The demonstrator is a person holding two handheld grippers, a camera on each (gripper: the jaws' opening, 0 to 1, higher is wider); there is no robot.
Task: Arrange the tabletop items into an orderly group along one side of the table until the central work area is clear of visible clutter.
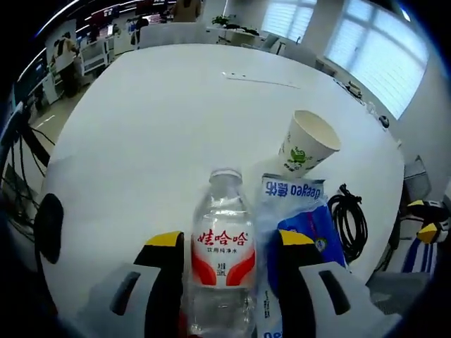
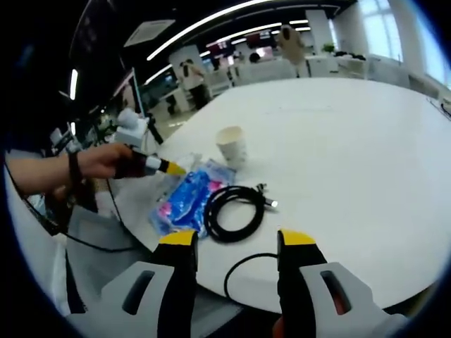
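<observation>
A clear water bottle (image 1: pixel 223 246) with a red and white label stands between my left gripper's (image 1: pixel 230 239) open jaws, near the white table's (image 1: pixel 162 127) edge. Against its right side lies a blue tissue pack (image 1: pixel 304 215). Behind the pack stands a paper cup (image 1: pixel 308 144), and a coiled black cable (image 1: pixel 350 220) lies to the right. In the right gripper view, the cup (image 2: pixel 232 144), tissue pack (image 2: pixel 184 201), cable coil (image 2: pixel 232 210) and bottle (image 2: pixel 187 163) cluster at the table's left edge, where a hand holds the left gripper (image 2: pixel 166 167). My right gripper (image 2: pixel 236 243) is open and holds nothing, just short of the cable.
The round white table (image 2: pixel 345 141) stretches far and bare beyond the cluster. A thin black wire loop (image 2: pixel 243 271) lies at the near edge. Cables (image 1: pixel 21 162) hang off the table's left side. Office desks, chairs and people stand in the background.
</observation>
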